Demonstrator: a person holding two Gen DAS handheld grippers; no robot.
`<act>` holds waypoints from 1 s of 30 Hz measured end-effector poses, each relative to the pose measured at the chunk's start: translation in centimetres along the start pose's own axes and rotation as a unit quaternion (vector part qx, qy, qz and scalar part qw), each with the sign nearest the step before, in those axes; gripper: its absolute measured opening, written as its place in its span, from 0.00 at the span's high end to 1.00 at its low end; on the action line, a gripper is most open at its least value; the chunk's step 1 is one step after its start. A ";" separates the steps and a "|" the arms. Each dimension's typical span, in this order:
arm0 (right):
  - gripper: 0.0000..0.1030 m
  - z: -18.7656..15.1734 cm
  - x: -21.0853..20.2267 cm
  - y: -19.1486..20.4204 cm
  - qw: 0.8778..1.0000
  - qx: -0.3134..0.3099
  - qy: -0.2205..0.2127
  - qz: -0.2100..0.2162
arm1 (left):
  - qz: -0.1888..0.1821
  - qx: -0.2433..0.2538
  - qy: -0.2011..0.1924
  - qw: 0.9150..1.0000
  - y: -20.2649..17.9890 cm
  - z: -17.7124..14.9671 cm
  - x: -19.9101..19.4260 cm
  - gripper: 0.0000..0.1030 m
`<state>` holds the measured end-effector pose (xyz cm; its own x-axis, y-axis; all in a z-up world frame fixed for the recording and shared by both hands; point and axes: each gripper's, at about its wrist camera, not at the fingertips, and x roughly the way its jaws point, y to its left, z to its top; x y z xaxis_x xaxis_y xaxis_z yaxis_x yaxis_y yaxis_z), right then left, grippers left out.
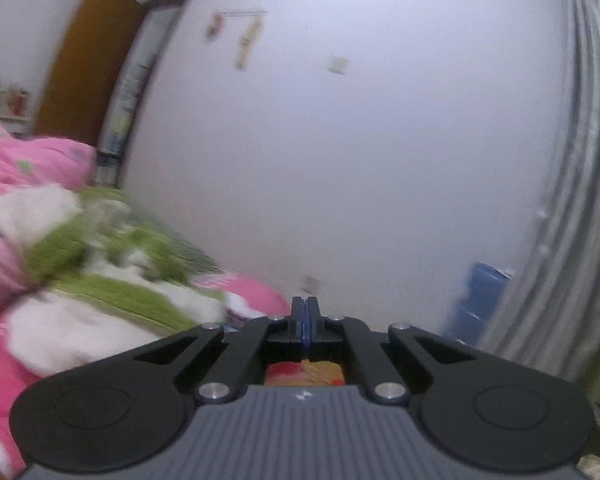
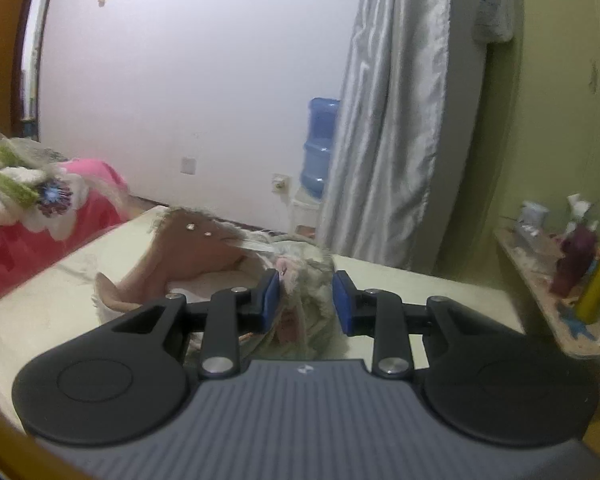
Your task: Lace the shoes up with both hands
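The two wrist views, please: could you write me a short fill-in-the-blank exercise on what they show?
1. The left gripper has its jaws ___.
2. The shoe lies on a pale ___.
3. The water bottle beside the curtain is ___ in colour.
4. The right gripper points at the ___.

Missing words: shut; table; blue; shoe

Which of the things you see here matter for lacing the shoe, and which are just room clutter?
For the job:
shoe
right gripper, open around the shoe's frayed fabric
left gripper, shut

Lying about:
water bottle
curtain
bedding
shelf bottles
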<state>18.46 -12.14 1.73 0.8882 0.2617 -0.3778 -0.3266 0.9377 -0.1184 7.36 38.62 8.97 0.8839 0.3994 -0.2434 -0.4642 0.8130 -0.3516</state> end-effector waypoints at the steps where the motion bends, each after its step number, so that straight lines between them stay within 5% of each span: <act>1: 0.73 -0.1 0.0 -0.2 1.000 0.005 0.000 0.001 | -0.006 -0.013 0.004 1.000 0.8 0.2 -0.4 1.00; 4: 0.73 -0.2 -0.1 -0.6 1.000 0.020 0.001 0.005 | -0.057 0.018 0.037 0.998 -0.3 -0.7 -0.9 0.99; 6: 0.73 0.0 -0.1 -0.5 1.000 0.021 0.002 0.010 | -0.125 0.062 0.084 0.987 -2.8 -2.5 -1.0 0.85; 9: 0.73 -0.1 -0.1 -0.5 1.000 0.028 0.001 0.012 | -0.212 0.190 0.138 0.949 -9.2 -6.8 -1.2 0.63; 13: 0.70 -0.3 -0.8 -1.3 0.997 0.069 0.005 0.028 | -0.280 0.328 0.186 0.883 -17.2 -13.4 -0.7 0.58; 18: 0.67 -0.9 -1.5 -0.8 0.998 0.058 -0.005 -0.002 | -0.326 0.348 0.242 0.845 -19.4 -17.6 1.4 0.58; 21: 0.67 -1.1 -1.8 0.2 0.999 0.034 -0.014 -0.020 | -0.332 0.337 0.248 0.845 -19.7 -18.7 2.3 0.66; 24: 0.67 -1.0 -1.6 -0.1 0.999 0.049 -0.013 -0.014 | -0.307 0.343 0.247 0.852 -20.2 -19.1 2.5 0.98; 30: 0.66 -1.6 -1.9 0.9 0.998 0.007 -0.027 -0.049 | -0.187 0.352 0.217 0.891 -17.5 -18.2 3.0 0.99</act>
<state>15.93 -12.15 0.87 0.9323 0.1793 -0.3140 -0.2321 0.9626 -0.1396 17.06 17.90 -2.06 0.7930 -0.0319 -0.6084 0.1435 0.9803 0.1355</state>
